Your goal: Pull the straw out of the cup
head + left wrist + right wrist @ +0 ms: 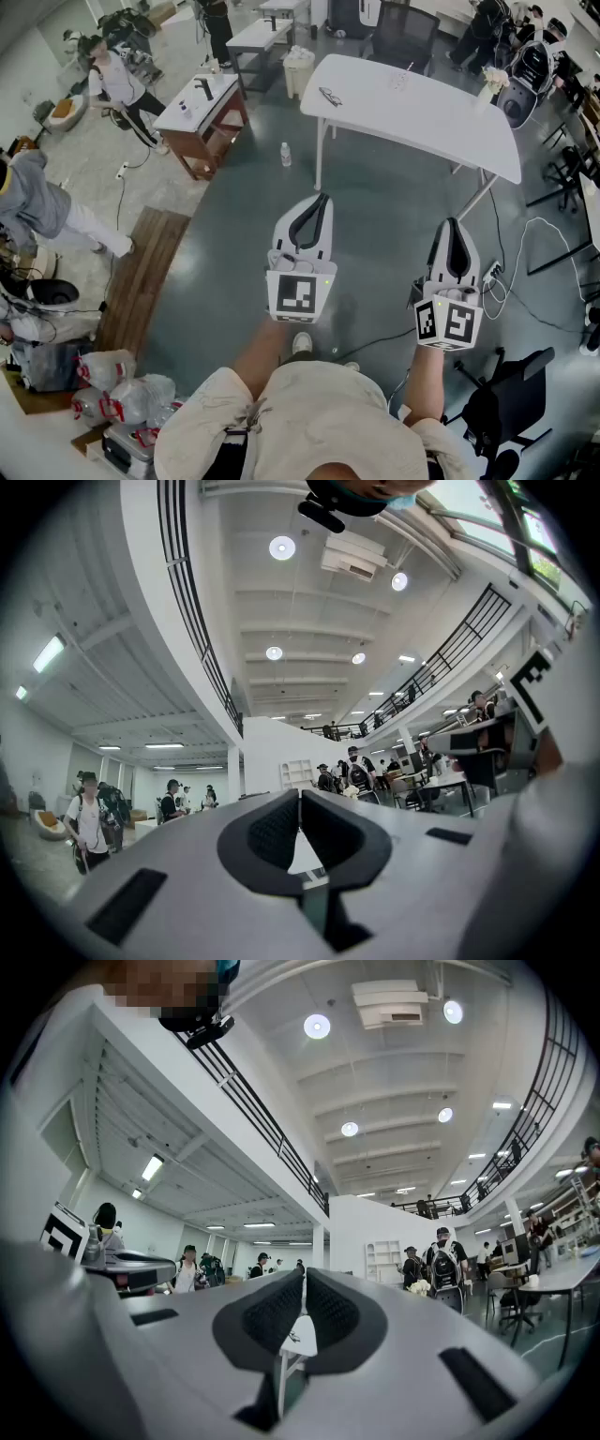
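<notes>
No cup or straw can be made out in any view. A white table [422, 112] stands ahead of me, with a small dark item [330, 96] and a faint pale thing [401, 81] on it, too small to identify. My left gripper [321, 199] is held out over the grey floor, short of the table, its jaws shut with nothing between them [299, 797]. My right gripper [453, 225] is held beside it, also shut and empty [305, 1274]. Both point roughly level toward the table, a corner of which [298, 1335] shows between the right jaws.
A smaller table with brown legs [202, 103] stands at the left, and a bottle [285, 154] sits on the floor near it. A black chair [506, 403] and cables [525, 281] lie to my right. People and bags [122, 384] are at the left.
</notes>
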A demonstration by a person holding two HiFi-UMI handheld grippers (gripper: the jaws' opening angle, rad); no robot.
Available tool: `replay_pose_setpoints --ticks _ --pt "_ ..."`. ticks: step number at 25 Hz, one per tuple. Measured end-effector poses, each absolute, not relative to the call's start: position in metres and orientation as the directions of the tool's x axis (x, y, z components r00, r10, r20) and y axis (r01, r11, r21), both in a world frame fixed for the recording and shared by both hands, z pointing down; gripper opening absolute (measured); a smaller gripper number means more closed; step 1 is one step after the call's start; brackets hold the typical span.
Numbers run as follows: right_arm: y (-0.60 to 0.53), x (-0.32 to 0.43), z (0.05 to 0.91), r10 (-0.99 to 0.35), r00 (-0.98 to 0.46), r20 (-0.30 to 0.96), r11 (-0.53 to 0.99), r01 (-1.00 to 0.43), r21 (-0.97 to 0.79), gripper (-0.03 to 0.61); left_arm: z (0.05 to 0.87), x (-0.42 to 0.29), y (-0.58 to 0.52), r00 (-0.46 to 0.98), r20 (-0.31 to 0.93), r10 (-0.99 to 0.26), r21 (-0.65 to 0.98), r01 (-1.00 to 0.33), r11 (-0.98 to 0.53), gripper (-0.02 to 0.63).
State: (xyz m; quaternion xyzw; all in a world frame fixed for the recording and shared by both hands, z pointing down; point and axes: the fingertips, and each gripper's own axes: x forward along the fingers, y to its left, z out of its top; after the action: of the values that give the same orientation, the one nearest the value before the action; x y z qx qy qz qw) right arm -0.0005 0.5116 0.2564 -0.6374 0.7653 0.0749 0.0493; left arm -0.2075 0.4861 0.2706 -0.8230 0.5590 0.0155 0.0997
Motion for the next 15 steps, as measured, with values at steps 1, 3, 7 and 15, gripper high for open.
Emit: replay_pose_setpoints --ticks 1,3,7,15 --pt "0.506 -0.011 0.258 -0.967 -0.190 -0.169 0.183 -0.982 0.053 0.002 0.273 -0.217 0.482 0.371 -0.137 -0.918 -0.147 -0.924 -0.352 0.009" --pt "0.496 -0.030 0.261 -0.966 -0.199 -0.165 0.192 -0.980 0.061 0.002 0.277 -0.235 0.473 0.369 -0.133 -0.920 -0.146 -0.925 -0.350 0.009" --pt "0.482 -0.064 0.264 -0.968 -0.200 -0.148 0.190 -0.978 0.079 0.002 0.283 -0.264 0.457 0.381 -0.125 -0.916 -0.133 -0.922 -0.365 0.009" --pt "0.471 -0.111 0.266 -0.976 -0.182 -0.123 0.169 -0.979 0.111 0.000 0.282 -0.300 0.438 0.416 -0.147 -0.897 -0.107 -0.908 -0.404 0.009"
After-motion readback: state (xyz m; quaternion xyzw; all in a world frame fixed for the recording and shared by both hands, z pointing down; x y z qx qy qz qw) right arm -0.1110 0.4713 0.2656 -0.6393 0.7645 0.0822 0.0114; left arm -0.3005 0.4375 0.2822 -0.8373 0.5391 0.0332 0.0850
